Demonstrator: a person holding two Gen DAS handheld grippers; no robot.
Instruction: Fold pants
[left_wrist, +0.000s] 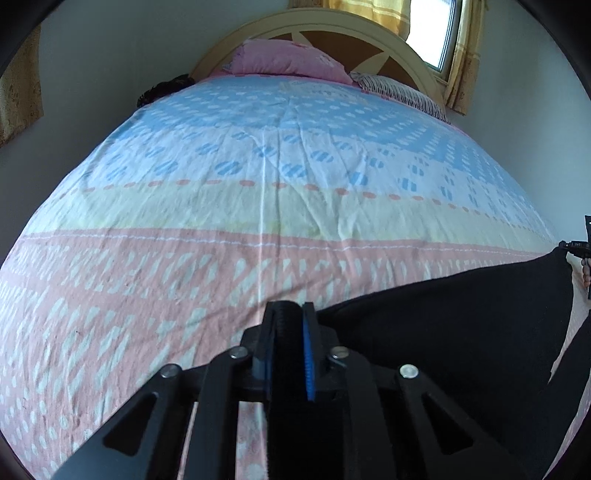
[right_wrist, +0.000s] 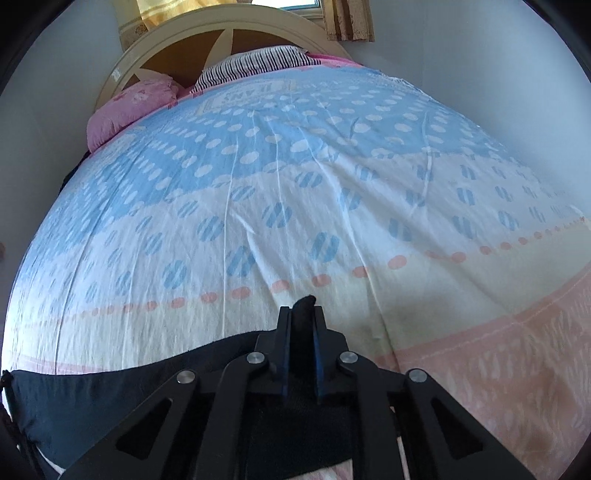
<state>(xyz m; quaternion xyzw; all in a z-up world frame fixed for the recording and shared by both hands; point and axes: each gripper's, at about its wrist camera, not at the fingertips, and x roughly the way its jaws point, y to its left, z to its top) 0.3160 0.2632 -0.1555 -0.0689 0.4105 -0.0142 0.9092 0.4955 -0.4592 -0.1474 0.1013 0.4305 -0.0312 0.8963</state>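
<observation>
Both the left gripper (left_wrist: 290, 314) and right gripper (right_wrist: 303, 314) clamp an edge of the black cloth pants (left_wrist: 461, 325), stretched between them above the patterned bedsheet (left_wrist: 258, 206), apparently ready to fold.

Pants (left_wrist: 461, 332) cut off at frame edge, lower pt hidden.

Pants (right_wrist: 92, 398): black. Bedsheet (left_wrist: 258, 206): blue with white dots, white with striped blue ovals, pale yellow band, pink with white flecks. Pillows: pink (left_wrist: 288, 61); black-and-white striped (right_wrist: 255, 66).
</observation>
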